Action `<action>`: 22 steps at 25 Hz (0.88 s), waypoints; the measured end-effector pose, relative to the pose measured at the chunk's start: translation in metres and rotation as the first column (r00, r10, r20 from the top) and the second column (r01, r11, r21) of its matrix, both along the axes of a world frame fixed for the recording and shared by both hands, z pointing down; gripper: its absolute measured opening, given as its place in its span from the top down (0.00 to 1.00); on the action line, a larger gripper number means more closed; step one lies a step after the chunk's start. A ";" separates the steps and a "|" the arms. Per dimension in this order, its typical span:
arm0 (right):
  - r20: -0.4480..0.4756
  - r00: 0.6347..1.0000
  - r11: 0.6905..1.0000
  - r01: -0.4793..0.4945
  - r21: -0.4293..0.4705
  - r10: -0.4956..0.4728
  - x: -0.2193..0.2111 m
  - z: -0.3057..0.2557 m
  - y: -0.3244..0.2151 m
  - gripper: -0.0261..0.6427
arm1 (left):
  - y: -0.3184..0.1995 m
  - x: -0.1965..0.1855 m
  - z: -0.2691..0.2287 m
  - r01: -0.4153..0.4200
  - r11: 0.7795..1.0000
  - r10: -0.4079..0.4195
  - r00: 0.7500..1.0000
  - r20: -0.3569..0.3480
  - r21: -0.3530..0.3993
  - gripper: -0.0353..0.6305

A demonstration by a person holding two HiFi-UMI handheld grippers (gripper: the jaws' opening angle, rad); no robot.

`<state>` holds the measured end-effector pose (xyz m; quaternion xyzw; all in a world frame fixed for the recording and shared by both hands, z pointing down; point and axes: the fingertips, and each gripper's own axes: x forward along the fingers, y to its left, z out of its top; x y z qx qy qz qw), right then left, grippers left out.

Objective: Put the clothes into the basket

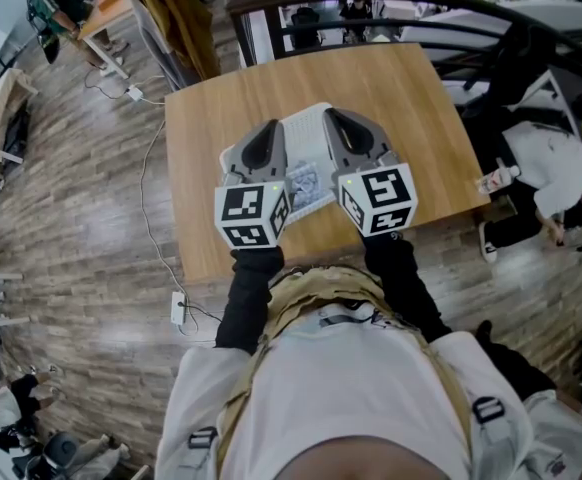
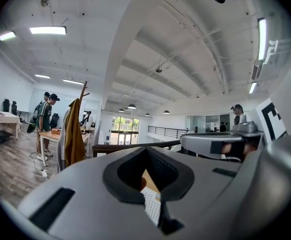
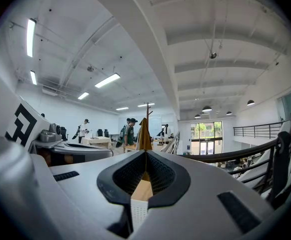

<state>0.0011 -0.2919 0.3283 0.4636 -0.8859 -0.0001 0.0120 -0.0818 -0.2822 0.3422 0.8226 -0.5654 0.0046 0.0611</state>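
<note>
Two grippers hover above the basket (image 1: 306,133): left gripper (image 1: 269,131) and right gripper (image 1: 339,121), jaws closed on nothing. Patterned cloth (image 1: 304,184) lies apparently in the basket. Judged near completion; next, check for remaining clothes.

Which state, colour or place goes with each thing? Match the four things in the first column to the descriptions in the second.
Column one:
1. left claw
2. table
3. mustard coat
4. white basket

Column two:
a. light brown wood
b. resting on the tabletop
c. shut, holding nothing
d. hanging up, away from the table

Pairs: 1-c, 2-a, 3-d, 4-b
</note>
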 end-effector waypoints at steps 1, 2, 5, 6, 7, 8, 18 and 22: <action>0.002 1.000 1.000 -0.001 0.001 0.001 0.000 -0.001 0.001 0.93 | 0.001 -0.001 0.000 0.003 1.000 -0.003 1.000 0.001 0.000 0.95; 0.003 1.000 1.000 -0.001 0.003 0.001 0.000 -0.001 0.002 0.93 | 0.002 -0.002 0.000 0.006 1.000 -0.006 1.000 0.002 0.000 0.95; 0.008 1.000 1.000 -0.003 0.001 0.003 -0.001 -0.001 0.004 0.93 | 0.004 -0.004 0.000 0.011 1.000 -0.011 1.000 0.004 -0.002 0.95; 0.009 1.000 1.000 -0.003 -0.001 0.003 0.000 0.000 0.004 0.93 | 0.004 -0.004 0.001 0.012 1.000 -0.012 1.000 0.005 -0.002 0.95; 0.010 1.000 1.000 -0.003 -0.004 0.003 0.000 0.001 0.004 0.93 | 0.005 -0.004 0.001 0.014 1.000 -0.014 1.000 0.008 -0.001 0.95; 0.010 1.000 1.000 -0.003 -0.006 0.003 0.000 0.003 0.005 0.93 | 0.005 -0.004 0.002 0.017 1.000 -0.017 1.000 0.012 -0.001 0.95; 0.009 1.000 1.000 0.002 -0.012 -0.002 -0.011 0.004 0.008 0.93 | 0.009 -0.016 0.004 0.035 0.999 -0.035 0.999 0.026 -0.008 0.95; 0.006 1.000 1.000 0.005 -0.012 -0.005 -0.013 0.005 0.009 0.93 | 0.009 -0.016 0.006 0.039 0.999 -0.039 0.999 0.025 -0.010 0.95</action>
